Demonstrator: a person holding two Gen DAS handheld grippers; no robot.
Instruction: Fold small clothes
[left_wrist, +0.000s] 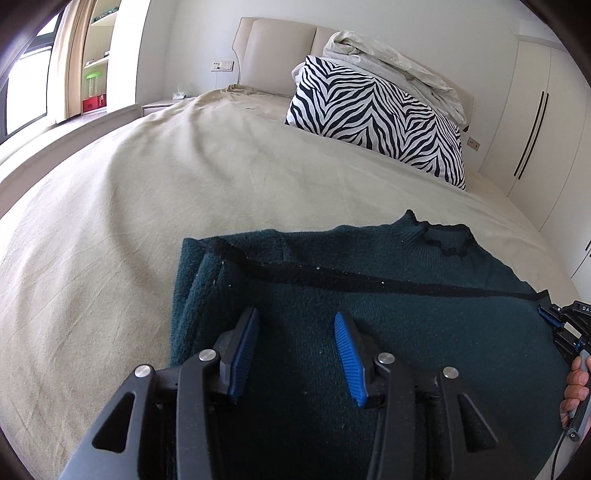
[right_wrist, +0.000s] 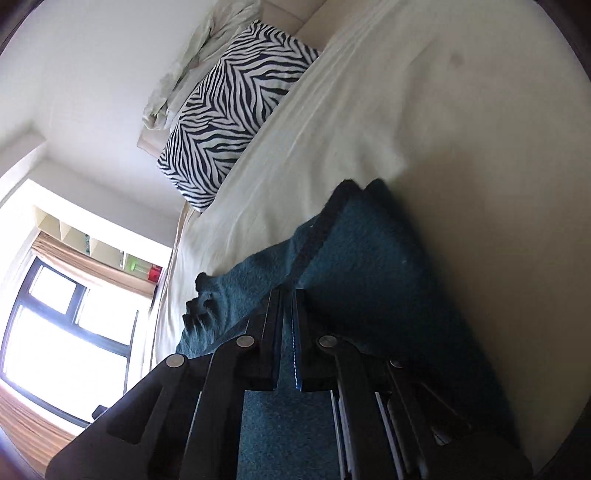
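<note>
A dark green knit sweater with black trim lies on the beige bed sheet, its left side folded in and its collar at the far right. My left gripper is open and hovers over the sweater's middle, holding nothing. My right gripper shows at the sweater's right edge in the left wrist view. In the right wrist view my right gripper is shut on a fold of the sweater, which drapes over the fingers. That camera is rolled sideways.
A zebra-print pillow and a crumpled pale duvet lie by the headboard. A white wardrobe stands on the right. A window and shelves are to the left of the bed.
</note>
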